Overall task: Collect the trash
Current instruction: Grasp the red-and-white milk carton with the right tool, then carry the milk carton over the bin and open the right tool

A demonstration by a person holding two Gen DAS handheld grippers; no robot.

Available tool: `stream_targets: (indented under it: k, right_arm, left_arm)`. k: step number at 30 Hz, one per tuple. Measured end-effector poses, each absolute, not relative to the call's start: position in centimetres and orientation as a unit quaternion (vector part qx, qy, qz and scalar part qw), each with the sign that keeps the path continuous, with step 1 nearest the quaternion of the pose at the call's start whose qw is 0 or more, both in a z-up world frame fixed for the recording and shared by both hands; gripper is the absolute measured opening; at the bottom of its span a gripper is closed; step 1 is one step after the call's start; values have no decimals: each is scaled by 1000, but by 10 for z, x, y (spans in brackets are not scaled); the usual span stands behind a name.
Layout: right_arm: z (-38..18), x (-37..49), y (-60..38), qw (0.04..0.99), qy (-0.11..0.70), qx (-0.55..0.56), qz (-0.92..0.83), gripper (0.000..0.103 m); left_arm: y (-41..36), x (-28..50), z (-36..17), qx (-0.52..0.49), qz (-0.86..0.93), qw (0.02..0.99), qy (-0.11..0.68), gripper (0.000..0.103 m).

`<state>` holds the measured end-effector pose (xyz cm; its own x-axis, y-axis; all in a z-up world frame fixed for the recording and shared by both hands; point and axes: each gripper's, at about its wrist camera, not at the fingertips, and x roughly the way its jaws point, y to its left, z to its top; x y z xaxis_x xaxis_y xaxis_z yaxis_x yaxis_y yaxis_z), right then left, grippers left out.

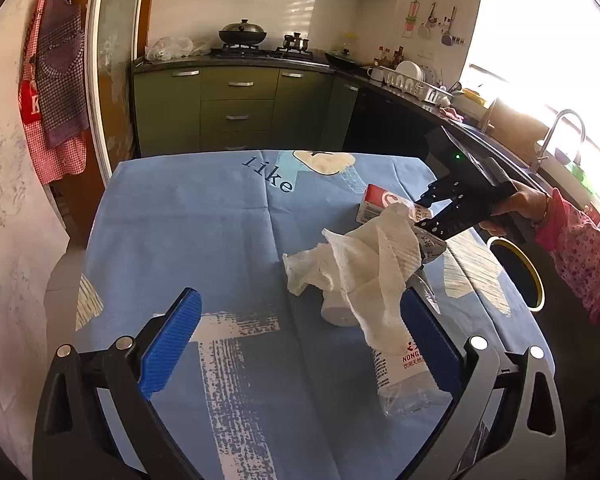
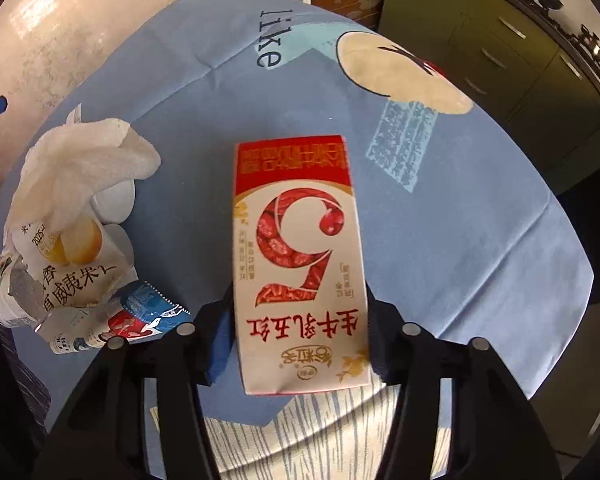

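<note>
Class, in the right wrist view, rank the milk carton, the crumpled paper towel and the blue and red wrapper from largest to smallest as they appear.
1. Milk carton, though it sits nearest the camera, between the gripper's fingers, so its lead is exaggerated.
2. Crumpled paper towel.
3. Blue and red wrapper, clearly smallest.

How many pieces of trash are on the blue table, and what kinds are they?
Milk carton: 1
Paper towel: 1
Plastic bottle: 1
Snack wrappers: 2
Small white cup: 1
Total: 6 that I can see; more may hide under the paper towel.
</note>
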<state>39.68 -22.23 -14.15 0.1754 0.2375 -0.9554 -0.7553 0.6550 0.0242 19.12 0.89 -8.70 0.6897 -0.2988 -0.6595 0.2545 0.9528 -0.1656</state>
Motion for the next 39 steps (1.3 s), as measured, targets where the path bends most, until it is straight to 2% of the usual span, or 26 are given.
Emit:
stream_targets:
  k: [10, 18, 23, 28, 30, 31, 39]
  right_arm:
    - [-127, 344, -285, 785, 547, -127, 261, 51]
    - [-102, 265, -401, 839, 531, -28, 114, 51]
    - [-116, 230, -482, 838, 546, 4, -15, 51]
    - [-138, 220, -537, 829, 553, 42, -67, 52]
    - [-145, 225, -548, 830, 549, 49, -80, 57]
    - [-145, 224, -554, 831, 546, 50, -91, 64]
    - [-136, 203, -567, 843, 516, 108, -102, 65]
  left_arm:
    - [1, 175, -75, -23, -165, 923, 347, 98]
    - [-25, 166, -71, -4, -193, 917, 349, 98]
    - [-47, 161, -67, 12, -211, 914, 345, 98]
    - [-66, 155, -61, 30, -221, 914, 340, 98]
    - [-71, 154, -59, 38, -222, 913, 339, 98]
    - [-74, 153, -59, 42, -222, 913, 339, 98]
    - [-77, 157, -61, 63, -207, 913, 347, 98]
